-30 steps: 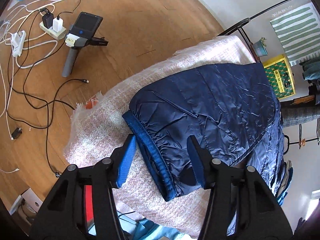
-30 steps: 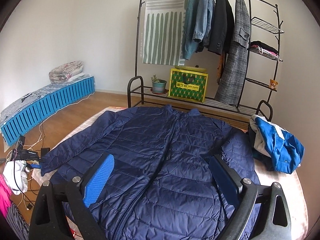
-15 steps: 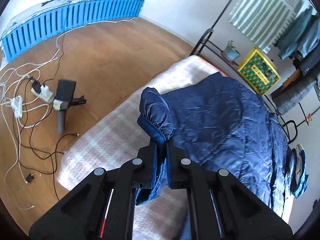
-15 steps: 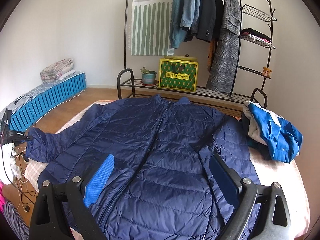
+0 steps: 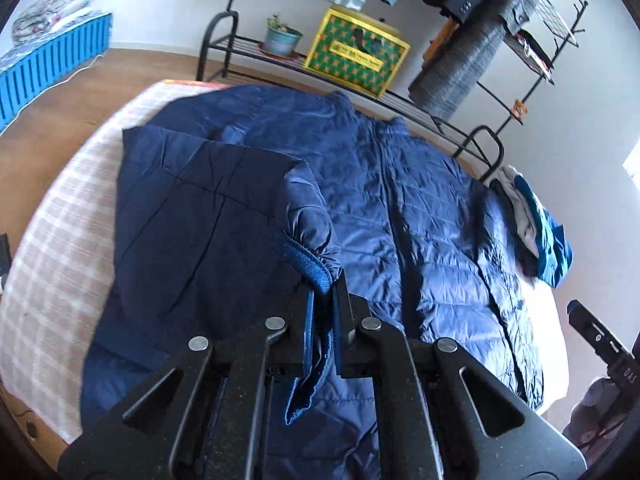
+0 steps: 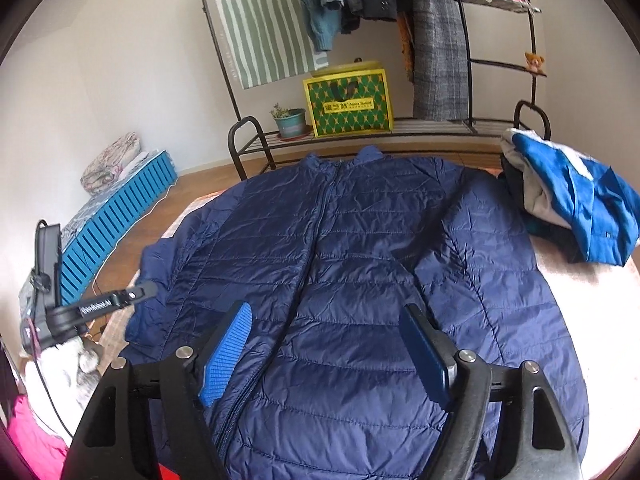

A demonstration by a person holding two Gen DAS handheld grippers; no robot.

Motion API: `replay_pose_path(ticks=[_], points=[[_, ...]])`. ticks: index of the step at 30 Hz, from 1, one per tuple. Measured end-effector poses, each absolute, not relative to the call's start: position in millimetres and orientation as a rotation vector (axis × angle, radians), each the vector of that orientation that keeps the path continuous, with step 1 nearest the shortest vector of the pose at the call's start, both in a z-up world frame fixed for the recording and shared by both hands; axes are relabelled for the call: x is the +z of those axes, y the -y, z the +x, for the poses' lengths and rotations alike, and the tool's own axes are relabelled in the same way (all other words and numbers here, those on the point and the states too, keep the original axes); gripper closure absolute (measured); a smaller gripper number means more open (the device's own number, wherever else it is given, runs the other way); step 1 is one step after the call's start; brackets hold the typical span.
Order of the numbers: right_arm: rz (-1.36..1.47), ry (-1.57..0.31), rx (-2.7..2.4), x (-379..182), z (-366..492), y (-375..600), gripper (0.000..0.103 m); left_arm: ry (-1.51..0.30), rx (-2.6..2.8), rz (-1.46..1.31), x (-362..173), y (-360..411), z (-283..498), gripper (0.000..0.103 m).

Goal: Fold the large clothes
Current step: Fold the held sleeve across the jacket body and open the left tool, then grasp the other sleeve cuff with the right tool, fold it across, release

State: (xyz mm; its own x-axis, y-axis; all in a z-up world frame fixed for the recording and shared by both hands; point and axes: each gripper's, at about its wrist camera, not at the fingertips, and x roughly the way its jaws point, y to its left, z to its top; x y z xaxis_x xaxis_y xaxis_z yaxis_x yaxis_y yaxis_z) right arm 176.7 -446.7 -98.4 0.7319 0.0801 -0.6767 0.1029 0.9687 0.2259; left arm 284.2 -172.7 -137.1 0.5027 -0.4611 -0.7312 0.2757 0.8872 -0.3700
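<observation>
Standing on rack (image 6: pixel 440 126): green box (image 6: pixel 348 98)

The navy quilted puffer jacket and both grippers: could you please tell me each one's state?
Navy quilted puffer jacket: spread flat, zipped, front up.
Its left sleeve: lifted by the cuff, being folded across the body.
Left gripper: shut on the cuff.
Right gripper: open, empty, jaws just closing.

Jacket (image 6: pixel 360 280) on bed (image 5: pixel 52 240)

jacket hem (image 6: pixel 360 452) cut off below, cuff (image 5: pixel 316 270) half hidden in jaws
</observation>
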Motion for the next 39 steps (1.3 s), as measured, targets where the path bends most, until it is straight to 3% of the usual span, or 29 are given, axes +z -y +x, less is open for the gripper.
replay_pose_path(ticks=[7, 11, 14, 17, 22, 28, 29, 31, 32, 35, 39], points=[[0.368, -0.818, 0.01, -119, 192, 457, 0.027, -1.115, -0.461, -0.15, -191, 200, 296, 0.097], [0.38, -0.857, 0.031, -128, 205, 451, 0.027, -1.135, -0.528, -0.25, -174, 182, 297, 0.073], [0.408, -0.88, 0.069, -132, 218, 444, 0.023, -1.019, -0.571, -0.331, -130, 150, 286, 0.07], [0.393, -0.944, 0.147, -138, 239, 419, 0.015, -0.867, -0.49, -0.286, -85, 118, 276, 0.051], [0.387, -1.06, 0.19, -169, 277, 380, 0.016, -0.736, -0.258, -0.239, -73, 67, 275, 0.05], [0.399, -1.21, 0.236, -214, 310, 342, 0.016, -0.798, -0.196, -0.339, -100, 20, 299, 0.05], [0.369, -1.231, 0.259, -220, 314, 333, 0.021, -0.803, -0.188, -0.356, -102, 13, 300, 0.05], [0.296, -1.25, 0.3, -227, 324, 320, 0.054, -0.809, -0.178, -0.378, -106, 3, 306, 0.05], [0.264, -1.261, 0.308, -229, 328, 316, 0.084, -0.806, -0.178, -0.386, -106, 0, 306, 0.05], [0.227, -1.225, 0.288, -221, 338, 322, 0.098, -0.792, -0.178, -0.376, -104, 3, 308, 0.05], [0.145, -1.109, 0.204, -192, 354, 350, 0.1, -0.793, -0.187, -0.342, -105, 15, 310, 0.05]])
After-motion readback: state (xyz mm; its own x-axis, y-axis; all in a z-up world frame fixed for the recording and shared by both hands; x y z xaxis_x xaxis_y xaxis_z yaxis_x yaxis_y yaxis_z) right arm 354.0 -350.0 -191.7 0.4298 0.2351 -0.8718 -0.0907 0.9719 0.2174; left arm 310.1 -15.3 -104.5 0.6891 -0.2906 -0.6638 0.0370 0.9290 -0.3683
